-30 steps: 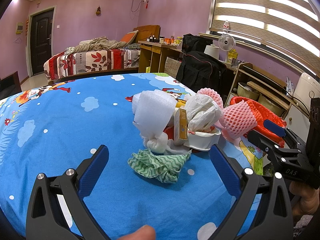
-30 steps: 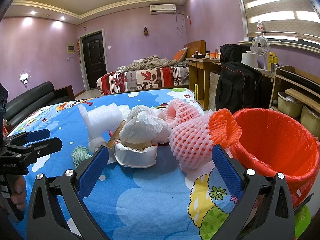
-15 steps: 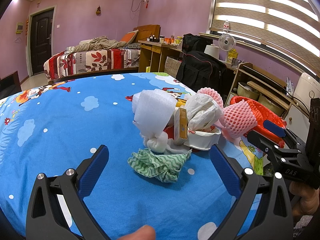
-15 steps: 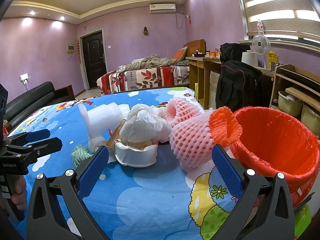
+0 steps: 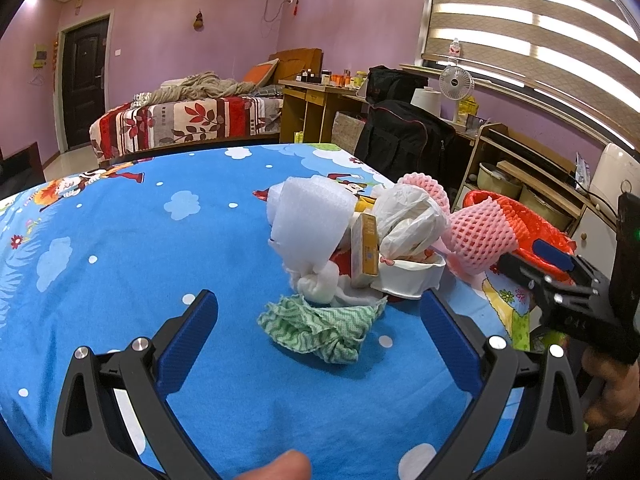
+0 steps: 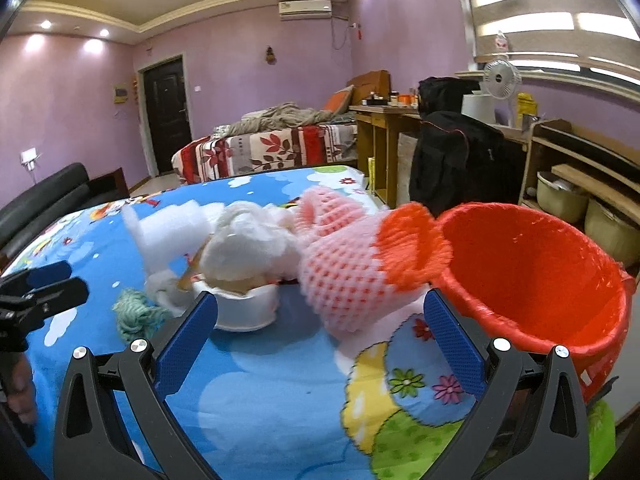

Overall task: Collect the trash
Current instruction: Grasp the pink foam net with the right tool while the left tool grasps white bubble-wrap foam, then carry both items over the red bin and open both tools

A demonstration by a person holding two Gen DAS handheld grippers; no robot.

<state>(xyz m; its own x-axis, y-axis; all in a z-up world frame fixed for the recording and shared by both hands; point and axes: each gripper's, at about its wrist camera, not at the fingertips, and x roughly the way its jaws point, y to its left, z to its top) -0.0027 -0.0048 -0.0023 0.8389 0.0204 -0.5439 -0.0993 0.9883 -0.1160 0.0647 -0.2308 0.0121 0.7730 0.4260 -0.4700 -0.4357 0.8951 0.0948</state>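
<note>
here, line by line:
left gripper [image 5: 318, 312]: fingers spread wide apart at the bottom of the left wrist view, gripping nothing; the green rag [image 5: 320, 322] lies between their tips.
right gripper [image 6: 320, 312]: fingers wide apart and bare, low in the right wrist view; the pink foam net [image 6: 352, 268] lies between and just past them.
trash pile: centre of both views on the blue cartoon tablecloth [image 5: 120, 248], with a white foam roll [image 5: 310, 216], a yellow box [image 5: 366, 246], a crumpled plastic bag [image 5: 408, 220] and a white bowl [image 5: 412, 278] touching one another.
only in the right wrist view: the open mouth of the red bin [image 6: 532, 276], right of centre, beside the net; this view is blurred.
only in the left wrist view: crisp detail, a fingertip at the bottom edge, the other gripper at far right.
</note>
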